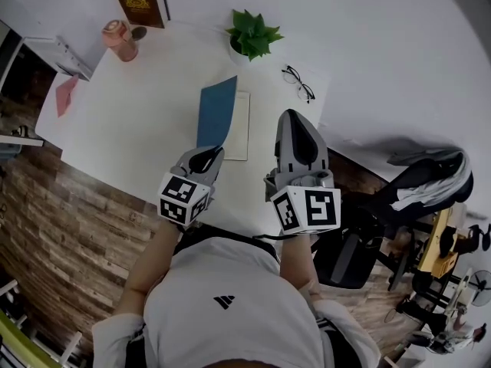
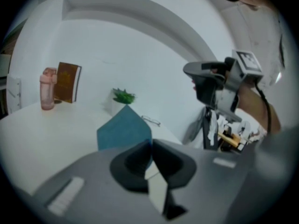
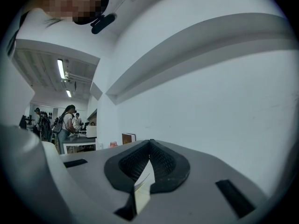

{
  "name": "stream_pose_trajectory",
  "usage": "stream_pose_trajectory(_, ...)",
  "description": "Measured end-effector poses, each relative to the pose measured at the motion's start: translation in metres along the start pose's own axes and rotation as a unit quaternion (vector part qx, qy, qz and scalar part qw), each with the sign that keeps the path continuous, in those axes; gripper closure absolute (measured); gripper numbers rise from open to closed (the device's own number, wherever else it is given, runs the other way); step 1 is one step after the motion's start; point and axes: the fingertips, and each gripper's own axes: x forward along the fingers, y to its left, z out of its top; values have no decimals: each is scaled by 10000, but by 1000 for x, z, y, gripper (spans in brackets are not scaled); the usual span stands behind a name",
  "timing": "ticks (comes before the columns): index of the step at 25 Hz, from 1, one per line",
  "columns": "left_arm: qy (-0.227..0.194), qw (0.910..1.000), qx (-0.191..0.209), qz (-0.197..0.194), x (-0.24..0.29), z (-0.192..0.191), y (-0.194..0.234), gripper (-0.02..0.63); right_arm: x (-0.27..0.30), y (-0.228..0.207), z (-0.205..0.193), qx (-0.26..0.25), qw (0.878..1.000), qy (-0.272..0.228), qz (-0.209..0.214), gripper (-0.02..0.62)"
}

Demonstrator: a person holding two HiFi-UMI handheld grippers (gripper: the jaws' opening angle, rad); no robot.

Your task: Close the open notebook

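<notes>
Past right tool (image 3: pixel 149 143) alone, distant people (image 3: pixel 65 120)

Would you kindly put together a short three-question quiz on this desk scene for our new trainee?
1. True or false: the blue cover of the notebook lies flat on the table.
2. Which thing stands nearest the glasses? A) potted plant B) pink bottle C) brown book
3. Fill in: the left tongs are shut on the ____, while the right tongs are shut on nothing.

Key:
1. False: it stands raised above the cream page.
2. A.
3. blue cover.
</notes>
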Motion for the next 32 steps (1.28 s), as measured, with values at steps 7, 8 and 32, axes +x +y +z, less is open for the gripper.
stream_pose_trajectory(7, 444, 9984, 282, -209, 25, -15, -14, 584, -3, -20, -5, 78, 9998, 33, -154, 597)
stream_pose_trajectory(8, 511, 9979, 316, -233, 29, -17, -16, 584, -3, -23, -7, 89, 9998, 46, -177, 597)
stream_pose_trajectory(32, 1719, 9810, 754, -487, 76, -69, -29, 555, -4, -64, -35, 229, 9981, 385, -415, 597)
